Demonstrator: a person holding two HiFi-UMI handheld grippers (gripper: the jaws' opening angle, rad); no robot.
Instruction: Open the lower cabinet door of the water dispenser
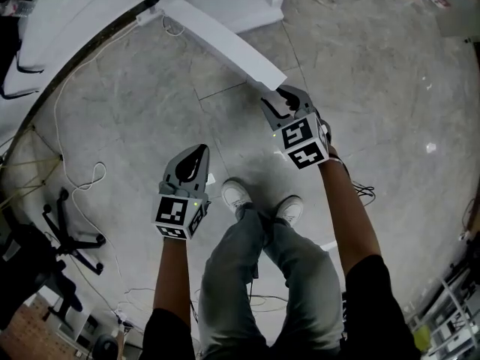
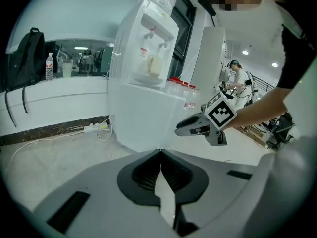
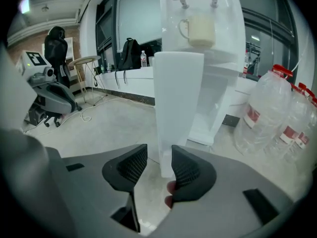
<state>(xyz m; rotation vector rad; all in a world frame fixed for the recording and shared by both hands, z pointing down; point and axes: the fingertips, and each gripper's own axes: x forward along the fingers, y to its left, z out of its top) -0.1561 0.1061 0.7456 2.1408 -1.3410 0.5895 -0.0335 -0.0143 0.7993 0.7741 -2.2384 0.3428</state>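
The white water dispenser [image 3: 213,58] stands with its lower cabinet door [image 1: 225,43] swung out over the floor. In the right gripper view the door's free edge [image 3: 176,98] stands upright between the jaws of my right gripper [image 3: 159,165]. It lies against the right pad, and a gap shows at the left pad, so the jaws are open. In the head view the right gripper [image 1: 279,96] sits at the door's outer end. My left gripper [image 1: 196,156] hangs lower left, away from the door, jaws shut and empty. Its own view shows the door [image 2: 143,113] and the right gripper [image 2: 179,128].
Several large water bottles [image 3: 267,113] stand right of the dispenser. A power strip [image 2: 94,128] and white cable [image 1: 82,178] lie on the floor at left. An office chair base [image 1: 67,238] is near left. The person's shoes [image 1: 236,195] are between the grippers.
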